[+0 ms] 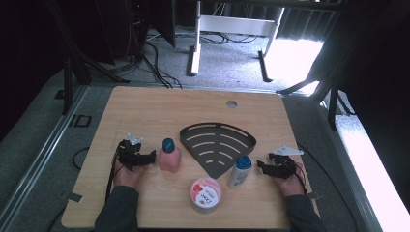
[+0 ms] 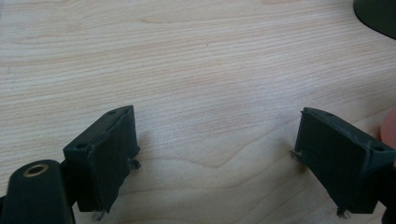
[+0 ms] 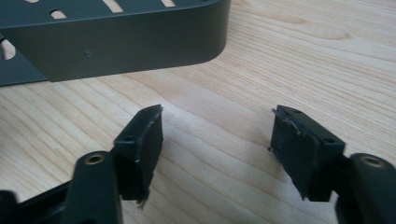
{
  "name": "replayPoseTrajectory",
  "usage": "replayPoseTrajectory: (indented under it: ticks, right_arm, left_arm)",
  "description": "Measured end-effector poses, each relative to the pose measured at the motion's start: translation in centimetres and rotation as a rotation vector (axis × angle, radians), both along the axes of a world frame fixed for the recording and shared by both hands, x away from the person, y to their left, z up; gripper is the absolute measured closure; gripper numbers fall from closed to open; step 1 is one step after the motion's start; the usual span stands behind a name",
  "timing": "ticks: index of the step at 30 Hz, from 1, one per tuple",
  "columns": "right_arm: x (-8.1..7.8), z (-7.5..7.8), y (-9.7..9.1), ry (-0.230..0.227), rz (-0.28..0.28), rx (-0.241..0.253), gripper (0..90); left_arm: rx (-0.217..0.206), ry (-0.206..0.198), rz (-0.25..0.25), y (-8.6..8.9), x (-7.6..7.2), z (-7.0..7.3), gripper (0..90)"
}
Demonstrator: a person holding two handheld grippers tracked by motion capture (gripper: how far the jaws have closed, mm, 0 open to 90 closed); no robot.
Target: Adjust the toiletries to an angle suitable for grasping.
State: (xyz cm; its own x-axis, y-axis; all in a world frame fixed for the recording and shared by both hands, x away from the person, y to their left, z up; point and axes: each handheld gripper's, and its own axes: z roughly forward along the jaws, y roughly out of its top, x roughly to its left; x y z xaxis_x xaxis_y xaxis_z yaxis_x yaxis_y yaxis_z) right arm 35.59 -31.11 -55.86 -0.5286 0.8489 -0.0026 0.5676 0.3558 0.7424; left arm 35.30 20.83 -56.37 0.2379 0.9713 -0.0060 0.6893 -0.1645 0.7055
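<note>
In the high view, the left gripper (image 1: 145,157) rests low on the table (image 1: 145,108) at the lower left of centre, its jaws pointing toward the right of the frame. Just beside its tips stands the pink bottle (image 1: 169,155) with a blue cap, upright, its long axis vertical; a sliver of pink shows at the right edge of the left gripper view (image 2: 388,130). The jaws there stand spread with bare wood between them, holding nothing.

At the lower right, the right gripper (image 1: 261,166) points toward the left of the frame, at the white bottle (image 1: 240,171) with a blue cap, which stands upright near its tips. Its jaws are also apart and empty, and ahead of them in the right gripper view sits the wall of the dark slotted corner shelf (image 3: 116,42).

Each bottle lies nearest its own side's gripper. A round tub (image 1: 205,194) sits between the hands, toward the bottom edge.

Judging by this, the pink bottle needs only a short reach rightward in the frame.
</note>
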Motion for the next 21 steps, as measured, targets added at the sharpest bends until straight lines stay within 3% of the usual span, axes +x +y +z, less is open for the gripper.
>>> replayPoseTrajectory:
  ticks: [13, 21]
  right_arm:
    - [-0.6, 0.2, -0.1, 0.009, 0.003, 0.003, 47.9]
    - [-1.5, 0.8, 0.2, 0.031, 0.071, 0.046, 80.4]
  left_arm:
    - [0.001, 0.001, 0.002, 0.0, 0.0, 0.0, 12.8]
    - [0.000, 0.000, 0.002, -0.1, 0.0, 0.0, 12.8]
